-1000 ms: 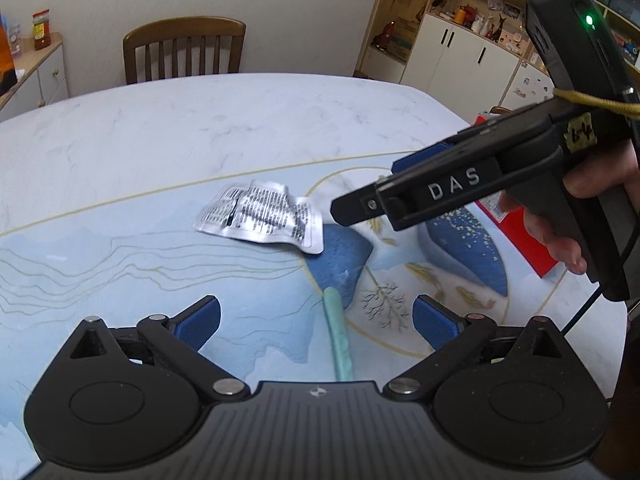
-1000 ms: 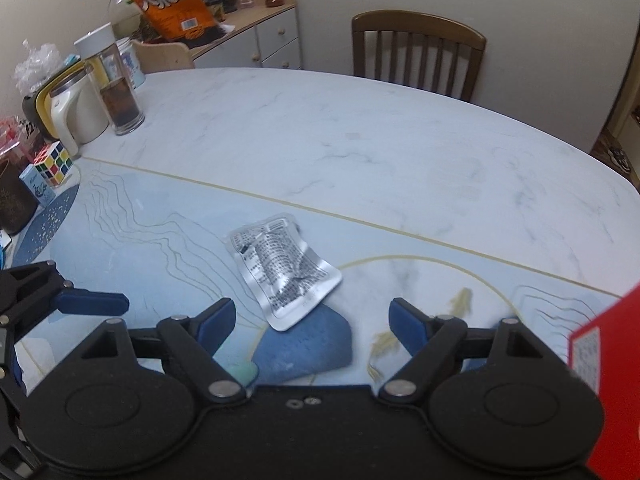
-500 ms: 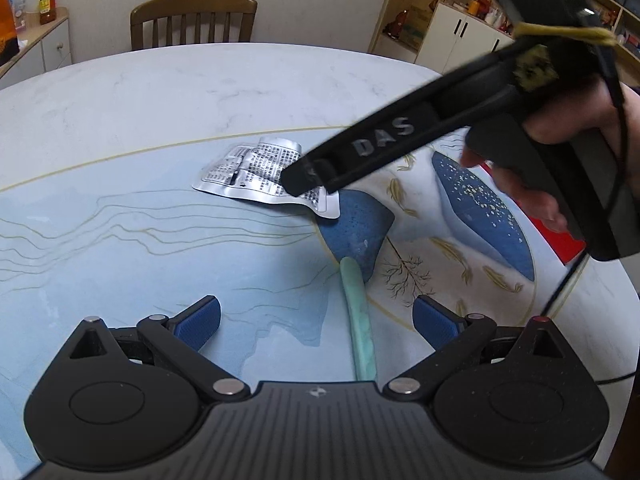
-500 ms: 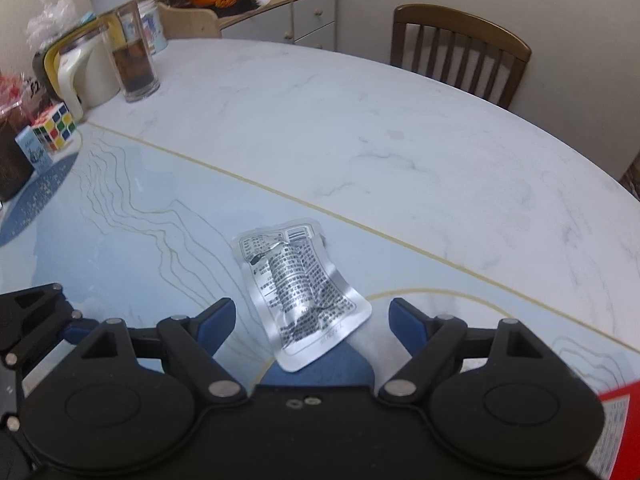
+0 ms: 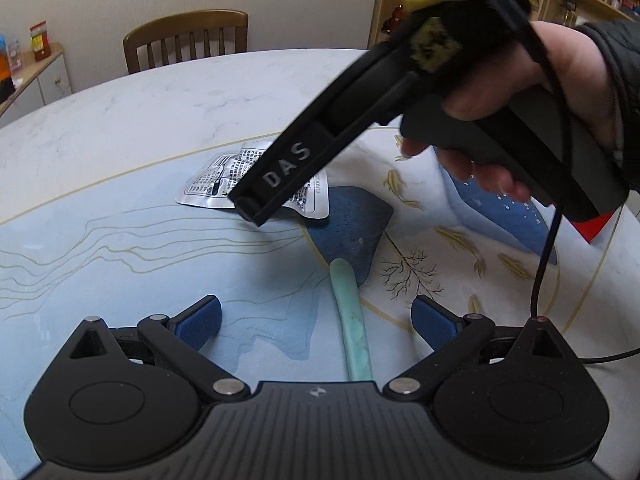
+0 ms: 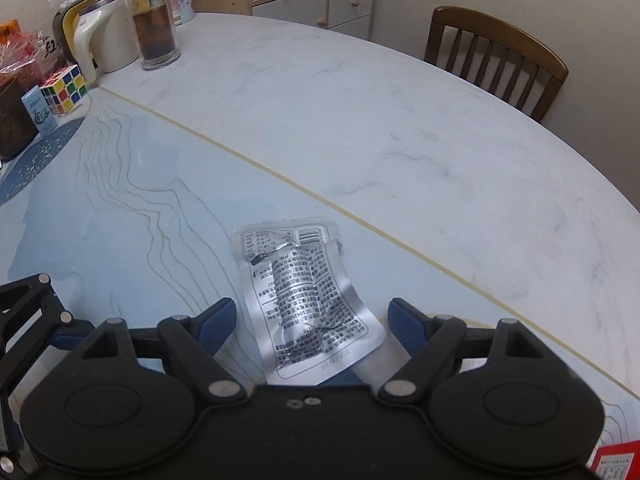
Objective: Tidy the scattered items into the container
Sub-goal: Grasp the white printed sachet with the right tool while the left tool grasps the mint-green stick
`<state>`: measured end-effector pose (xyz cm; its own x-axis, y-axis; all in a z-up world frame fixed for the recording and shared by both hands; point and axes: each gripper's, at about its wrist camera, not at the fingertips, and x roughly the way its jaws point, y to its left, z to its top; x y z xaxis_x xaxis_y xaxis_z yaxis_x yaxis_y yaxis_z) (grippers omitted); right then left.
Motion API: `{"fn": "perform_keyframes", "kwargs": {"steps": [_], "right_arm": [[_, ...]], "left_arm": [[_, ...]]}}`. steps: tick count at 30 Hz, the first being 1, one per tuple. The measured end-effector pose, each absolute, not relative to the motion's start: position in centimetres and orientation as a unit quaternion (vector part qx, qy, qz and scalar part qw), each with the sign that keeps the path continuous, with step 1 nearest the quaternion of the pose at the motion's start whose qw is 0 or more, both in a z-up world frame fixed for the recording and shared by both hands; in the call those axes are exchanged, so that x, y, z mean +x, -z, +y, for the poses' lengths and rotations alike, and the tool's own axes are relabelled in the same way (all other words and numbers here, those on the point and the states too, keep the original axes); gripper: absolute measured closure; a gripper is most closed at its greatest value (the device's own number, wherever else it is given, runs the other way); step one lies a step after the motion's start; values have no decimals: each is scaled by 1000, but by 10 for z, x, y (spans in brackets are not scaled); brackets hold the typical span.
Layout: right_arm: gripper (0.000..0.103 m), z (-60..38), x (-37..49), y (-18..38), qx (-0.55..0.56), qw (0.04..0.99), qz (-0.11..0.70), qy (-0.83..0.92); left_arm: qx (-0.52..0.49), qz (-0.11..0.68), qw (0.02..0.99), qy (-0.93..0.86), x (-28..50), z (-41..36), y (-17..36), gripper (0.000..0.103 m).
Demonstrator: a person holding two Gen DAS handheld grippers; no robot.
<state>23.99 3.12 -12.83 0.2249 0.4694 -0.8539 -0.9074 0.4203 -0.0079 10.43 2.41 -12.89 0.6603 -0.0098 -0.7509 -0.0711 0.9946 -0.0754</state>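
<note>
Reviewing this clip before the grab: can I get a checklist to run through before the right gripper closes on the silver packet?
1. Right gripper jaws open wide: ok.
2. Silver packet lies between the jaws, flat on the table: ok.
3. Pads not yet pressing the packet: ok, a gap shows on both sides.
4. Left gripper out of the way: ok, open over the green stick, apart from the packet.
5. Packet free of other items: ok, nothing rests on it.
6. Container ready: cannot tell; only a red box corner shows at the frame edge.
</note>
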Motion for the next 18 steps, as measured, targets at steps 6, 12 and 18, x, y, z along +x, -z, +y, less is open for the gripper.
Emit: {"fn": "perform_keyframes", "kwargs": {"steps": [6,12,18], "right_arm": [[27,34,245,134,-268,731,413,-472],[30,36,246,134,-263,730,409,-481],[39,37,247,134,-257,730,407,-484]], "left_arm": [[-19,400,916,-27,103,14,130,24],[-2,396,918,-29,99,6,127,51],[-1,397,917,-21,93,3,126,64]]}}
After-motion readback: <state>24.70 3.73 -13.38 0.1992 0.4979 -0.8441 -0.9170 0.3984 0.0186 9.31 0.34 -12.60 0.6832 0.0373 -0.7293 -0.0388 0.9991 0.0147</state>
